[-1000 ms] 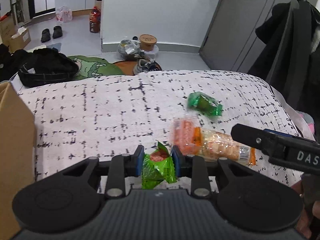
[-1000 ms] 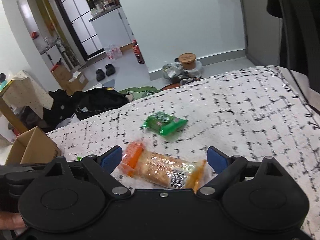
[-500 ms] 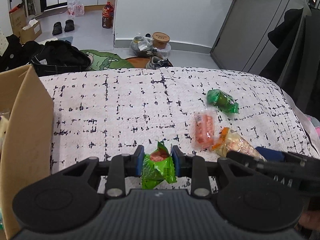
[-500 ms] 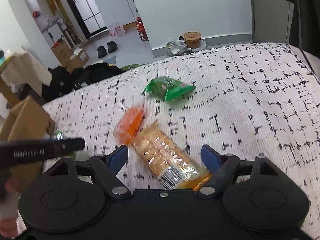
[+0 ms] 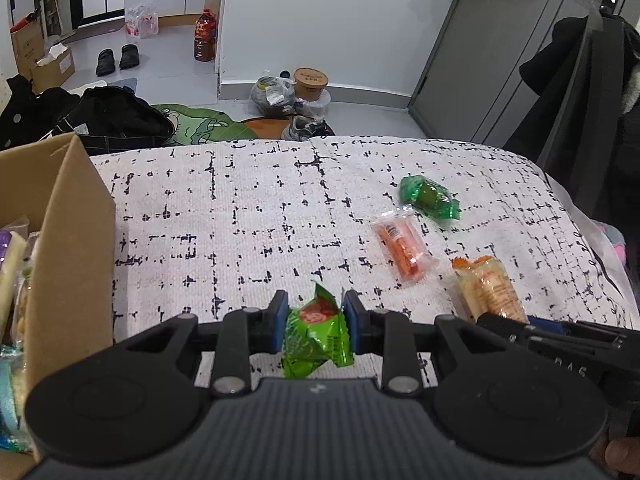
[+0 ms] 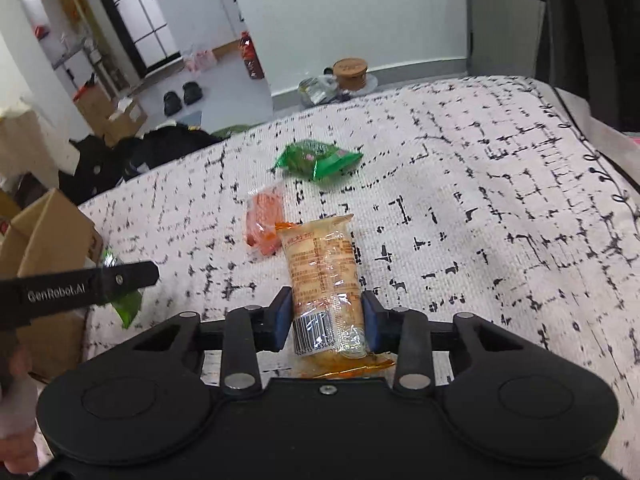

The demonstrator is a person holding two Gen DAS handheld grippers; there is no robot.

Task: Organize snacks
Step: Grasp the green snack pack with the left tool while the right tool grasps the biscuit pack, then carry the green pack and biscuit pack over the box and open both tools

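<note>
Left tongs (image 5: 315, 322) clenched on a green snack packet (image 5: 316, 332), pinched upright between the blue pads and held clear above the black-flecked white bedspread (image 5: 240, 220). Right tongs (image 6: 325, 320) closing around a long cracker pack (image 6: 326, 280), near end with the barcode lying between the pads and seemingly touched by both, far end stretched out on the bedspread. Just beyond the cracker pack's far end and to its left, touching it or nearly so, a small orange packet (image 6: 264, 224) in clear wrap. Farther from the cracker pack in the same direction, apart from the orange one, a second green packet (image 6: 316, 160) flat on the cloth. Well to the left of the cracker pack, at the bedspread's edge, an open cardboard box (image 5: 68, 232) with more wrapped snacks just visible inside. Beyond the bedspread's far edge, on the grey floor: a dark bag (image 5: 112, 120), a pair of black slippers (image 5: 118, 56), a red-labelled bottle (image 5: 205, 40) and a lidded paper tub (image 5: 311, 80) amid plastic bags. Part of a hand (image 6: 14, 420) at the lower left corner of the right wrist view.
</note>
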